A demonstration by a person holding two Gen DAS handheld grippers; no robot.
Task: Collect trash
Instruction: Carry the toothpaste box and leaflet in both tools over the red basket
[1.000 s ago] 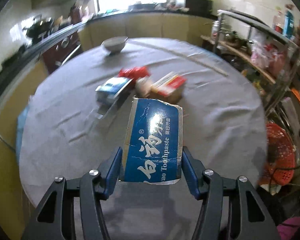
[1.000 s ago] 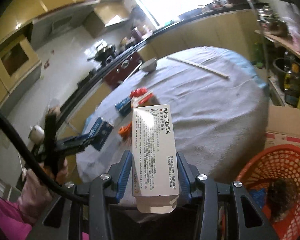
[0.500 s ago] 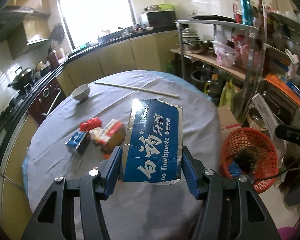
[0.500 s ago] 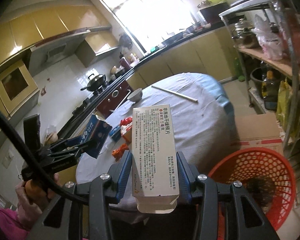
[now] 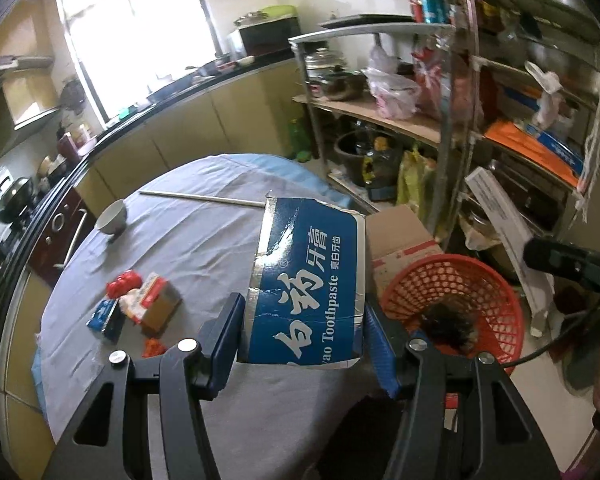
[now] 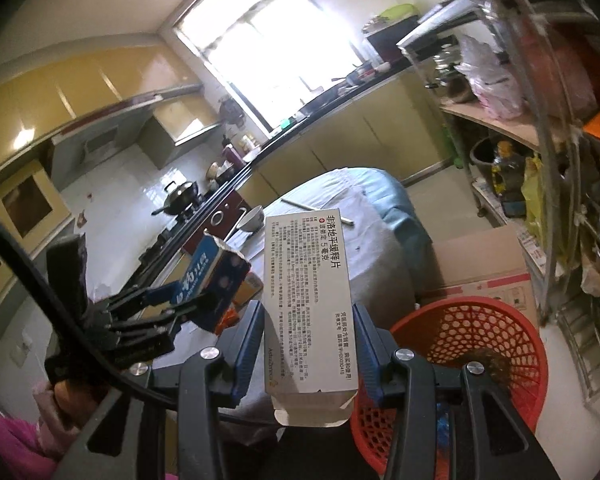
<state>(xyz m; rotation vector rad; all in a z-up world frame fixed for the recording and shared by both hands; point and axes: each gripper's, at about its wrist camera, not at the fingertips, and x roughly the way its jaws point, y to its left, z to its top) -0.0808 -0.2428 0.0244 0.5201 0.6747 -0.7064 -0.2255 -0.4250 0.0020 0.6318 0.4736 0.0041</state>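
My left gripper [image 5: 305, 336] is shut on a torn blue toothpaste box [image 5: 306, 280], held above the near edge of the round table [image 5: 204, 248]. My right gripper [image 6: 308, 344] is shut on a white medicine box [image 6: 306, 300], held upright beside the table. A red mesh basket [image 5: 480, 280] stands on the floor right of the table, with dark trash inside; it also shows in the right wrist view [image 6: 500, 320]. Several small packets and boxes [image 5: 140, 304] lie on the table's left part. The left gripper with its blue box [image 6: 208, 276] shows in the right wrist view.
A white bowl [image 5: 112, 218] and a long stick [image 5: 204, 198] lie at the table's far side. A cardboard box [image 5: 400, 236] stands behind the basket. A metal shelf rack [image 5: 460, 120] full of goods is at the right. Kitchen counter [image 5: 180, 92] runs behind.
Both grippers have risen and swung to the right with their boxes. The red basket now sits closer, just right of the toothpaste box.
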